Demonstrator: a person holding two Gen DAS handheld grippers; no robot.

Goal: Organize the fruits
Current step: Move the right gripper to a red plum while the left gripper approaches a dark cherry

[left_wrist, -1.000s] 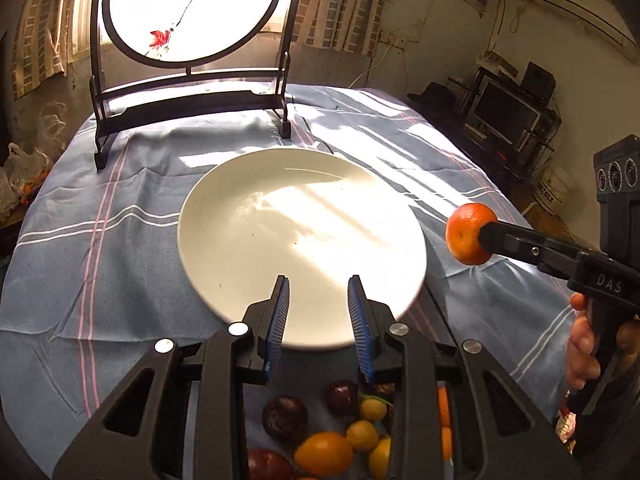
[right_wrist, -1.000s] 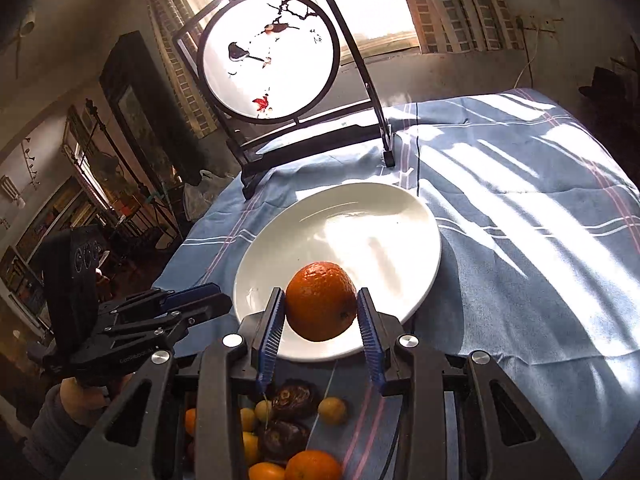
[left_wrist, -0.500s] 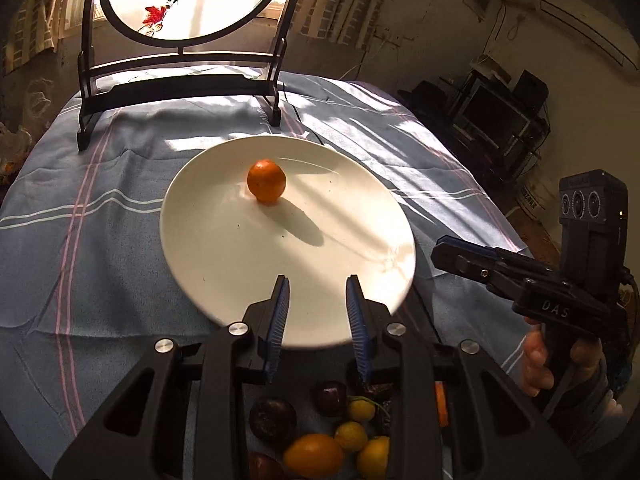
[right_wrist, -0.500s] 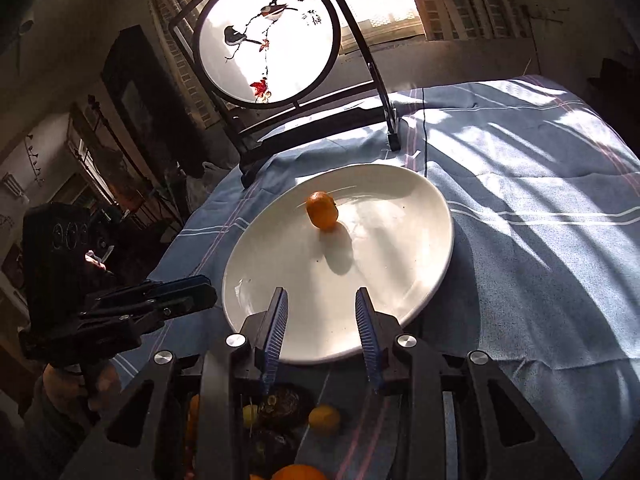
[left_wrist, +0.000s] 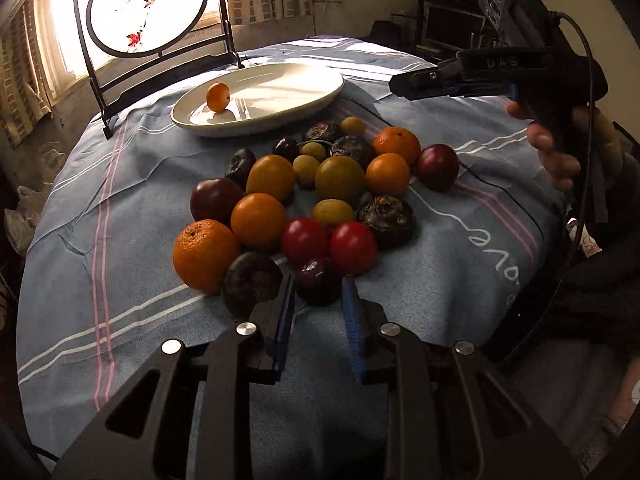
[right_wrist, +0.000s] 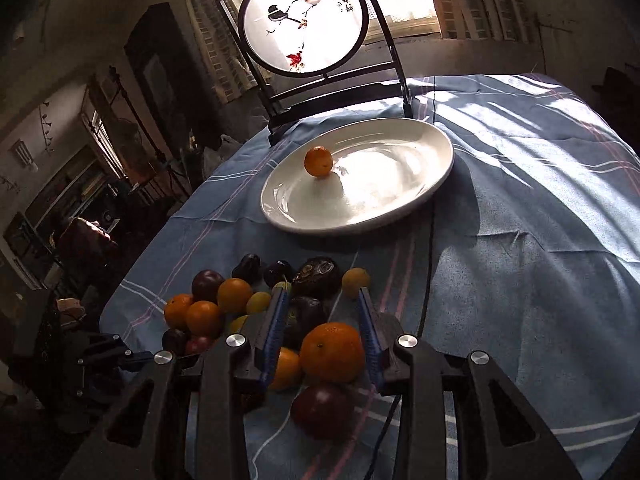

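Observation:
A white plate point(left_wrist: 320, 94) point(right_wrist: 432, 184) lies on the blue cloth and holds one small orange point(left_wrist: 218, 96) point(right_wrist: 318, 161). A pile of several fruits, oranges point(left_wrist: 205, 255), red tomatoes point(left_wrist: 353, 247), yellow and dark ones, lies in front of it. My left gripper point(left_wrist: 318, 294) is open, low over the pile's near edge, with a dark plum point(left_wrist: 318, 280) between its fingertips. My right gripper point(right_wrist: 324, 308) is open above an orange point(right_wrist: 332, 352) at the pile's right side. It also shows in the left wrist view point(left_wrist: 404, 88), hand-held.
A black stand with a round painted screen point(left_wrist: 148, 6) point(right_wrist: 306, 20) stands behind the plate at the table's far edge. The blue striped tablecloth point(right_wrist: 520, 240) stretches to the right of the plate. Furniture and shelves surround the table.
The right gripper let the orange go onto the plate. Both grippers then pulled back from the plate and lowered toward the fruit pile.

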